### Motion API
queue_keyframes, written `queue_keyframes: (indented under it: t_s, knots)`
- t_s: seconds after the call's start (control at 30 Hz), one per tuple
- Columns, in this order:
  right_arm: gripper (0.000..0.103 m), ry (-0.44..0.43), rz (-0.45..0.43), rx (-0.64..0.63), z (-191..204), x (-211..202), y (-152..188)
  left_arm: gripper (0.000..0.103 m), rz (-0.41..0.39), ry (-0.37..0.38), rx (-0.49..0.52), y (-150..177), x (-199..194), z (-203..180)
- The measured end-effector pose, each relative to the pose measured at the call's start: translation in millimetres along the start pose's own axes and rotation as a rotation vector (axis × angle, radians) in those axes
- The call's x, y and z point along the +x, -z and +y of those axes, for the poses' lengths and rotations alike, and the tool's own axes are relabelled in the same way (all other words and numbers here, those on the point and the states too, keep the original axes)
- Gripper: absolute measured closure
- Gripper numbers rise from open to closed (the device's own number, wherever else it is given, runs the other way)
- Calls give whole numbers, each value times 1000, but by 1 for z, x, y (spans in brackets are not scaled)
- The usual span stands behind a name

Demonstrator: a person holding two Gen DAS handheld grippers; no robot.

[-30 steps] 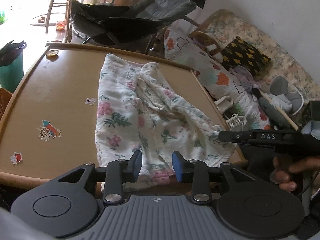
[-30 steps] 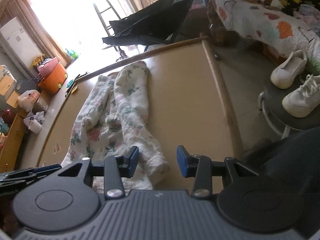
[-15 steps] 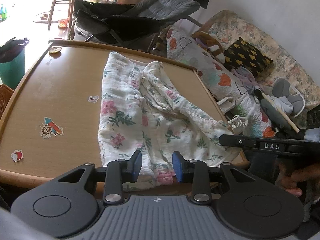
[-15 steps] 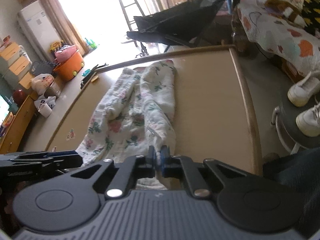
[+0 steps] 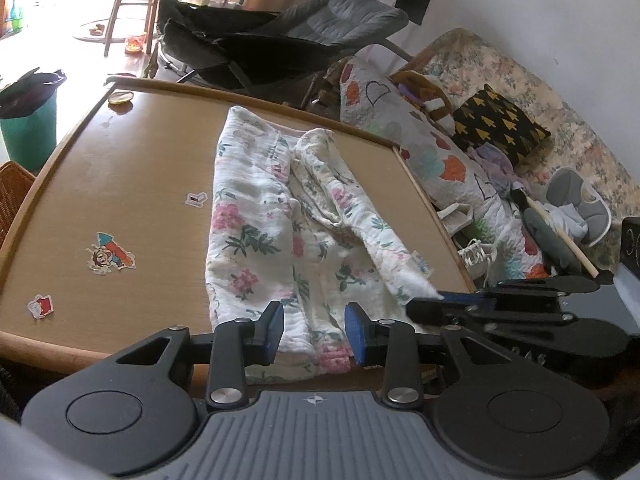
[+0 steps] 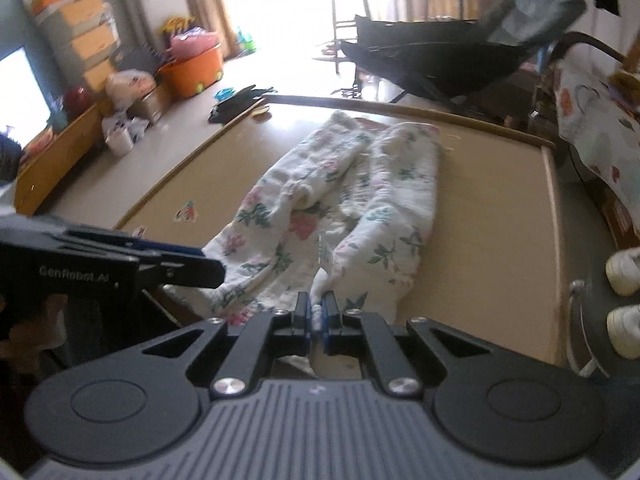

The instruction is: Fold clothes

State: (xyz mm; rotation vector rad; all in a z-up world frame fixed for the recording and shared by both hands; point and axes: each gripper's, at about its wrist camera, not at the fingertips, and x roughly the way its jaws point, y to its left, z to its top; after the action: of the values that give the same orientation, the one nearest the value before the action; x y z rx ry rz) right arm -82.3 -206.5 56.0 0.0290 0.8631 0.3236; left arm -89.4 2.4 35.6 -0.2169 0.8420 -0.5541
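1. Nearest the right camera, the right gripper (image 6: 316, 314) has its jaws clamped on a pinch of white cloth at the near right corner of the garment (image 6: 340, 208). From the pinch, a ridge of fabric rises off the table (image 6: 500, 248), so that corner looks lifted.

2. The left gripper (image 5: 314, 330) hovers at the near edge of the table, its jaws apart and holding nothing. The pink-trimmed near hem of the garment lies between and just past them.

3. The garment is a white floral piece that looks like small trousers. It lies lengthwise down the middle of the table, its near hem hanging slightly over the edge.

4. Its left half lies fairly flat. Its right half is bunched and twisted, with a rumpled ridge running down it, and the far ends sit close together near the far rim.

5. Judging progress: the garment is not a neat folded bundle. It is still long and wrinkled, with one corner held. It could be partly doubled lengthwise, or only roughly laid out; the pictures do not settle which. Smoothing and folding down to a compact shape appear to remain.

6. Stickers (image 5: 108, 256) dot the table to the left. Beyond the table stand a dark chair (image 5: 280, 40) and a cluttered sofa (image 5: 500, 92).
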Motion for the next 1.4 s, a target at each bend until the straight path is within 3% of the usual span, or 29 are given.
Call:
queue_keyframes:
  t_s: [0.4, 0.6, 0.7, 0.8, 0.87, 0.93, 1.1, 1.23, 1.4]
  knots:
    - [97, -4, 100, -107, 21, 27, 6, 66, 3, -14, -34, 0, -1, 7]
    - [97, 2, 107, -101, 20, 30, 9, 66, 8, -13, -38, 0, 0, 7]
    - [95, -16, 101, -167, 26, 21, 6, 66, 7, -13, -42, -1, 1, 8]
    - [90, -34, 95, -235, 33, 12, 4, 65, 4, -18, -54, -1, 1, 10]
    - [73, -46, 90, -281, 37, 5, 2, 65, 0, -25, -66, -2, 1, 13]
    - [63, -58, 86, -326, 42, -1, 0, 64, -9, -31, -82, -3, 0, 15]
    - [62, -93, 74, -396, 51, -17, -7, 61, -31, -43, -125, -5, -3, 20]
    - [62, -21, 72, -346, 46, -20, -17, 61, -40, -29, -133, -6, -6, 21]
    - [62, 154, 60, -248, 19, -9, -12, 61, -75, 29, -228, -9, -7, 26]
